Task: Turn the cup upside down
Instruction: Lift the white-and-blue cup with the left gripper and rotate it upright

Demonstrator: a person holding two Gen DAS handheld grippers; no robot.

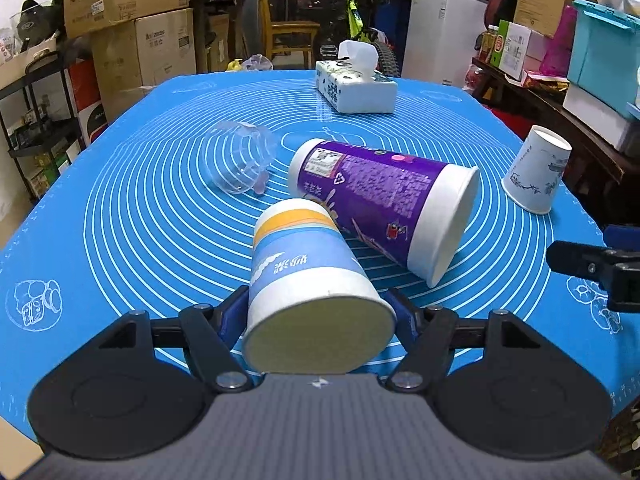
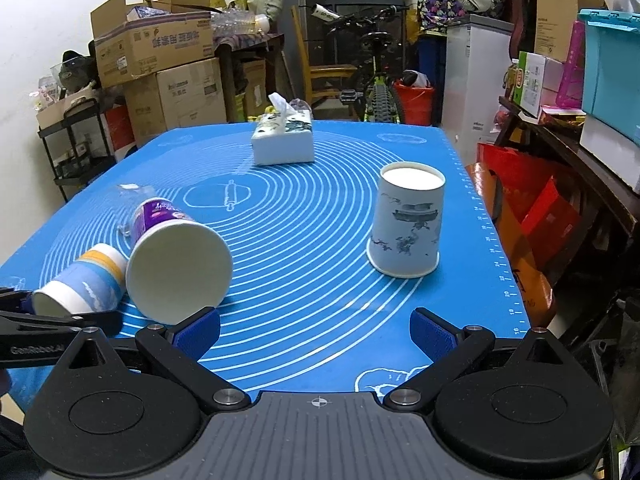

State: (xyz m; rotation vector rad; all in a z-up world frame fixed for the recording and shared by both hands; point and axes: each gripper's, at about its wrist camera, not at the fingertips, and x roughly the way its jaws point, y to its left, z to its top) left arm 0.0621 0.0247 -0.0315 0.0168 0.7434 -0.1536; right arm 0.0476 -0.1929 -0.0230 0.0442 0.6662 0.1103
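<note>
At lower centre, the left gripper [image 1: 320, 312] is clamped on the blue-and-yellow paper cup [image 1: 304, 264], apparently lying on its side, mouth toward the camera. The right gripper [image 2: 316, 334] stands apart, holding nothing, over the blue mat [image 2: 312, 240].

Left wrist view: low over the near edge of the blue mat [image 1: 120, 184], facing along its length, very close to a blue-and-yellow cup [image 1: 304, 264]. Right wrist view: further right and higher, same heading; both share that cup [image 2: 86, 284], the purple cup [image 1: 380, 200], white cup [image 2: 408, 224] and tissue box [image 2: 284, 140]
</note>
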